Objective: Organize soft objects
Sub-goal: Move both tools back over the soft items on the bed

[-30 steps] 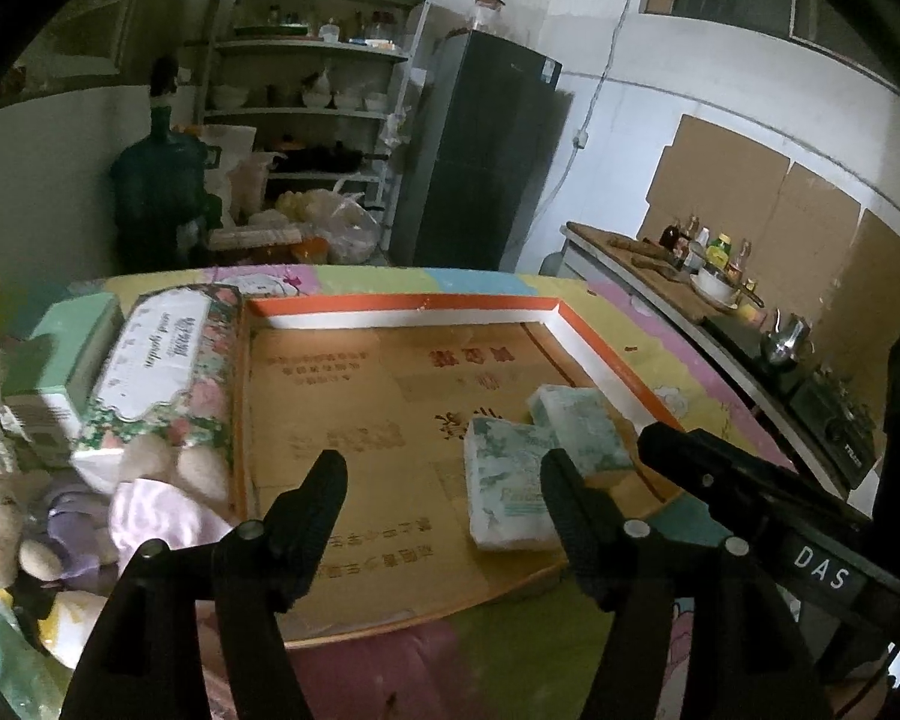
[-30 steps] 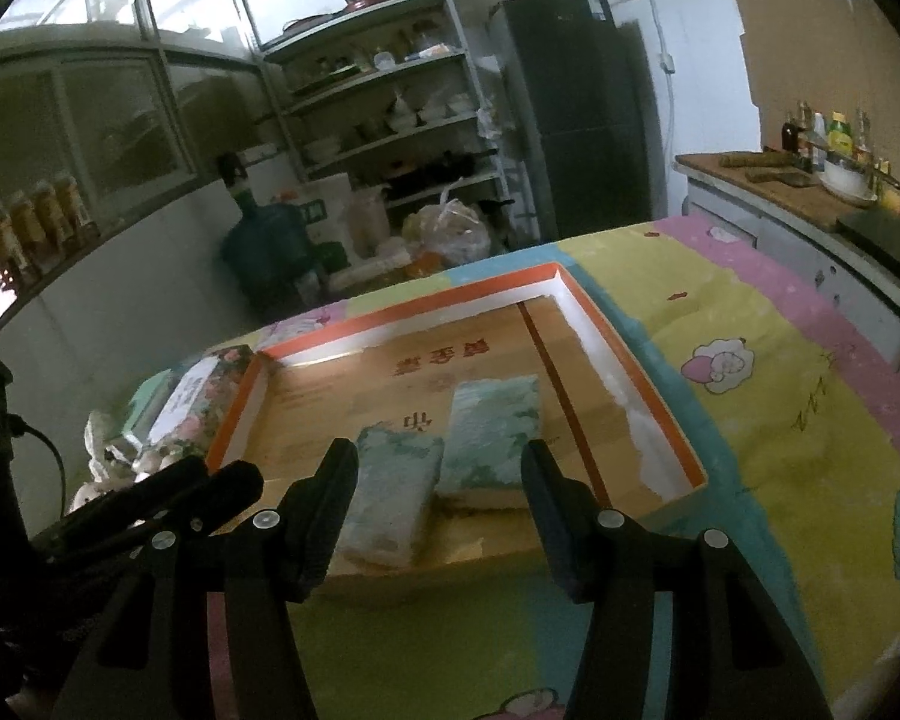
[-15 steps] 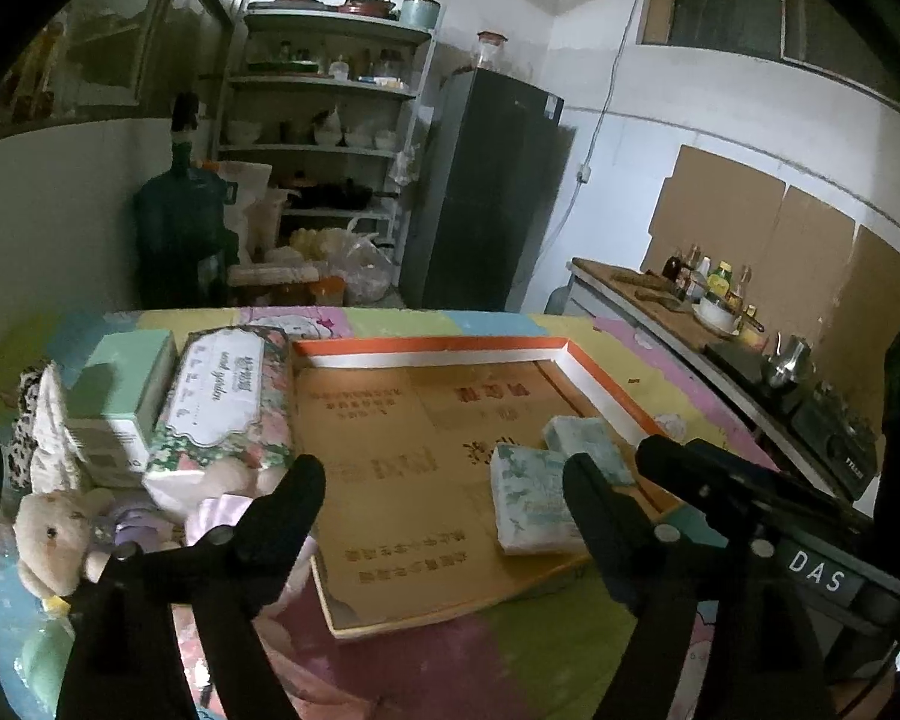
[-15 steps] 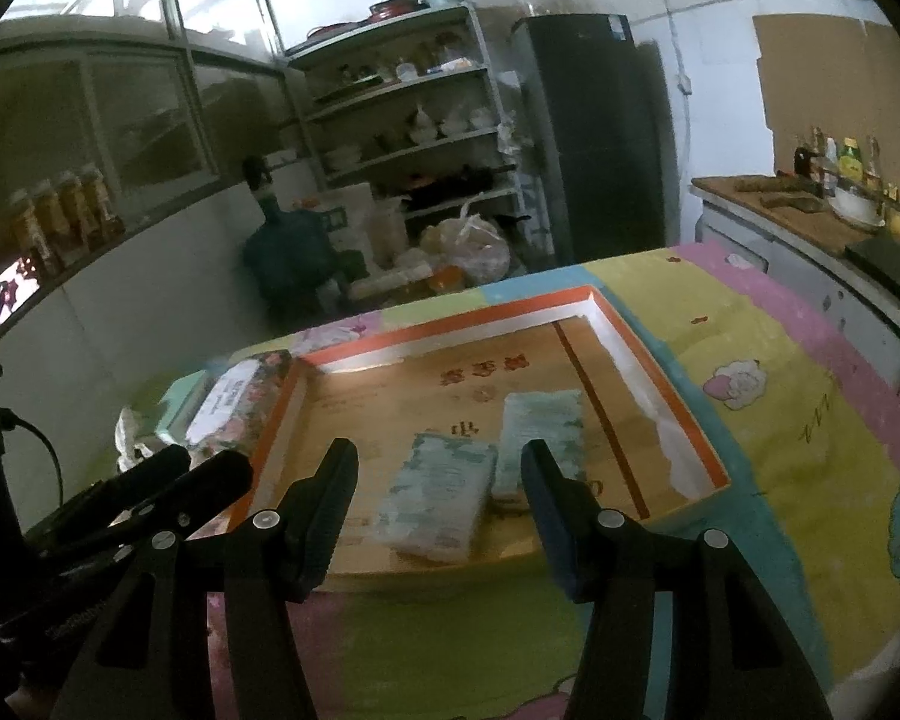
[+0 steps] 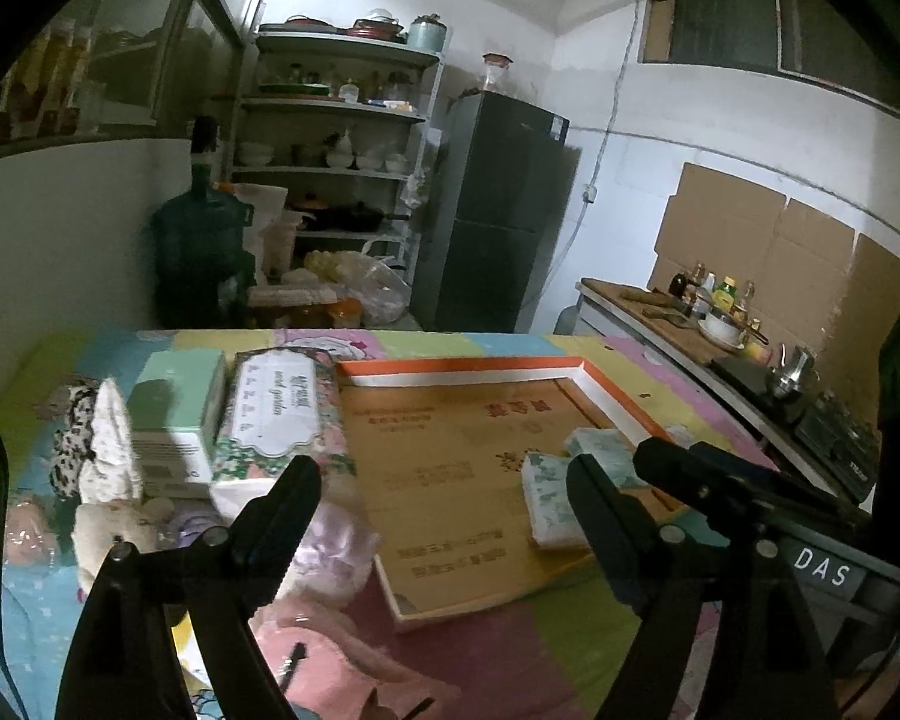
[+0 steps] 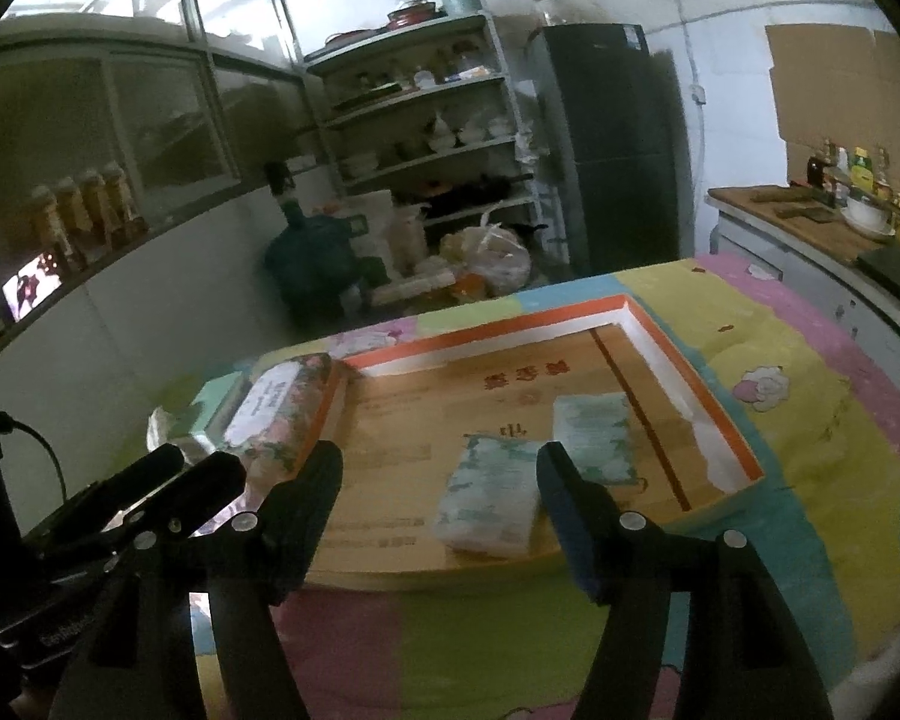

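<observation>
Right gripper (image 6: 438, 474) spread, jaws just opened wider, nothing pinched. Near tissue pack (image 6: 489, 501) lies dead ahead between its fingertips, long axis pointing away. Left gripper (image 5: 444, 489) spread, empty.

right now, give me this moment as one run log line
left claw: open, empty, just widened | right claw: open, empty, just widened | two tissue packs: lying in tray | floral pack: outside tray

Dim, greenish indoor light, soft focus, strong fisheye bending, black vignetted corners.
</observation>
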`<state>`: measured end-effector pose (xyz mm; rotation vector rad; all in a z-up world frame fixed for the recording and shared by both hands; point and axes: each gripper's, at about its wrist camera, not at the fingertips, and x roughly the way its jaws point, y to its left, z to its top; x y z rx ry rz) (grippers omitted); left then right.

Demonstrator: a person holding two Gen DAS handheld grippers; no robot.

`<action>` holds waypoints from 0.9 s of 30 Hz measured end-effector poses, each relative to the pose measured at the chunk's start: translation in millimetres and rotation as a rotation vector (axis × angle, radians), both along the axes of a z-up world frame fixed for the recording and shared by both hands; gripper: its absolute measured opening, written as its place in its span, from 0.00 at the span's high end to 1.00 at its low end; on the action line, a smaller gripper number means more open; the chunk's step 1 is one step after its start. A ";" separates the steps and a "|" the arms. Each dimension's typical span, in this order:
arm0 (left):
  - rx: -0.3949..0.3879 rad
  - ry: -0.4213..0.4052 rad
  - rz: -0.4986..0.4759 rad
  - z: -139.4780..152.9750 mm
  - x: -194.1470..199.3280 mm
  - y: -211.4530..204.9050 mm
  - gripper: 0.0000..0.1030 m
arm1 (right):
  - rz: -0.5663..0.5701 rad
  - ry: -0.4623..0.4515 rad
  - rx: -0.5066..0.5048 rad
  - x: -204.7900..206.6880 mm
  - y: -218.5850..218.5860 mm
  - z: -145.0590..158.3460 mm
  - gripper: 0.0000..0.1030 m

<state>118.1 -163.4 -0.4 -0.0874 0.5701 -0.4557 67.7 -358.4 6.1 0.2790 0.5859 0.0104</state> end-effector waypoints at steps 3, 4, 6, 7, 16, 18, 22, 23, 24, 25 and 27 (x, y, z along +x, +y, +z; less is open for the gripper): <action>-0.001 -0.003 0.011 1.1 -1.4 8.1 0.19 | 0.010 -0.001 -0.001 0.6 5.9 0.7 0.33; -0.001 -0.003 0.014 1.1 -1.6 10.0 0.19 | 0.014 -0.002 -0.001 0.9 8.8 1.2 0.33; -0.002 -0.005 0.020 1.8 -1.9 16.3 0.19 | 0.020 -0.002 -0.002 1.7 13.8 2.2 0.32; -0.003 -0.006 0.024 1.9 -2.2 19.3 0.19 | 0.024 -0.003 -0.003 2.4 16.8 2.9 0.32; -0.018 -0.005 0.056 1.9 -6.1 44.2 0.19 | 0.062 -0.001 -0.015 8.8 44.1 5.5 0.32; -0.021 -0.008 0.065 1.8 -6.7 50.9 0.19 | 0.072 -0.001 -0.019 10.6 51.6 6.4 0.32; -0.029 -0.020 0.095 2.3 -9.5 67.5 0.19 | 0.091 -0.002 -0.026 13.6 62.6 7.5 0.32; -0.031 -0.022 0.104 2.3 -9.7 71.8 0.19 | 0.095 -0.002 -0.028 14.2 64.9 7.4 0.32; -0.032 -0.022 0.111 2.5 -10.5 74.0 0.19 | 0.103 -0.001 -0.030 15.8 69.2 7.7 0.32; -0.034 -0.023 0.120 2.2 -10.7 78.4 0.19 | 0.108 -0.001 -0.031 16.4 72.2 7.9 0.32; -0.038 -0.022 0.139 1.3 -10.7 88.2 0.19 | 0.121 0.001 -0.035 18.8 80.5 8.5 0.32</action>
